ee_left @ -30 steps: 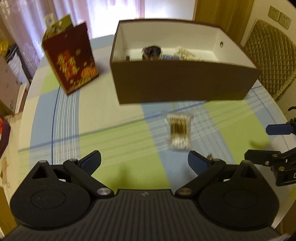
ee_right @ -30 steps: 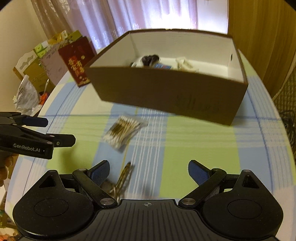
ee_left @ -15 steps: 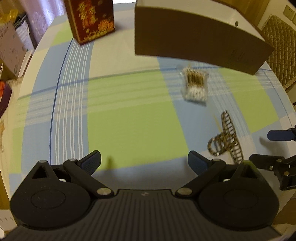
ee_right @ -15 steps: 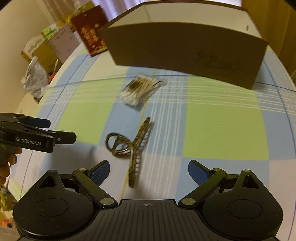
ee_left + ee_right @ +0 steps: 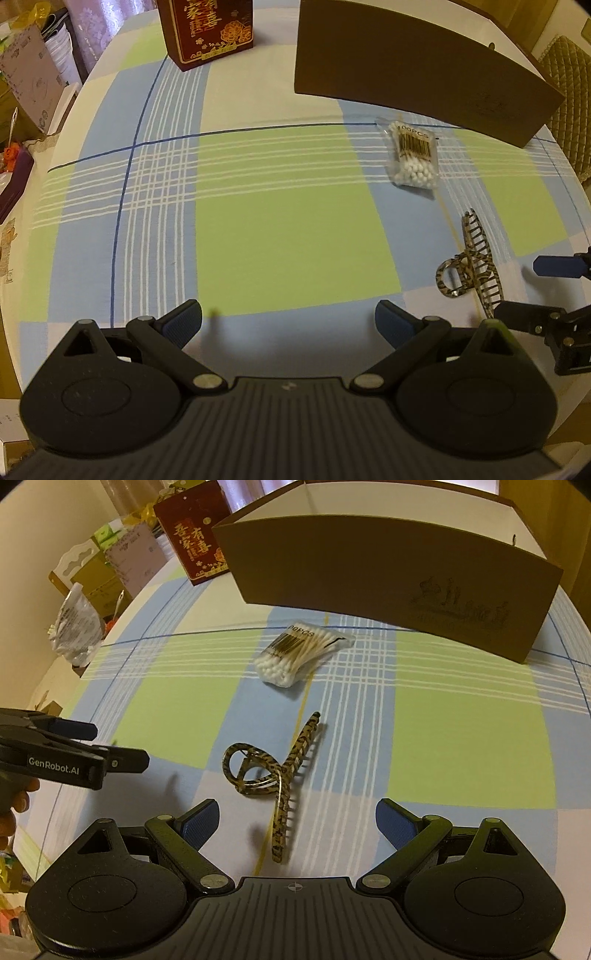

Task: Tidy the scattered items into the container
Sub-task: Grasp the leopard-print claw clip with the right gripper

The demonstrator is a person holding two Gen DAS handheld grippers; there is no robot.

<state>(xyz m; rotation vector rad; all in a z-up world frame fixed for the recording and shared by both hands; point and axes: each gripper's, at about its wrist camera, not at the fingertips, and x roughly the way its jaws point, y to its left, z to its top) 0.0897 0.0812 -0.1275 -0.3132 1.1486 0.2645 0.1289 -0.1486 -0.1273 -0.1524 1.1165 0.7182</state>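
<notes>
swab pack [image 5: 301, 651]: "100PCS", likely | left gripper [image 5: 122, 746]: "GenRobot.AI"

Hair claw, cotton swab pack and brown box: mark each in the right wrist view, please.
Hair claw [image 5: 275, 775], right wrist view, on the crossing above its leopard-print loop.
Cotton swab pack [image 5: 299, 653], right wrist view, on the middle of the clear bag.
Brown box [image 5: 369, 572], right wrist view, on its near outer wall.

Bare tablecloth [image 5: 280, 229] lies open ahead; the brown box [image 5: 388, 579] wall blocks the far side
</notes>
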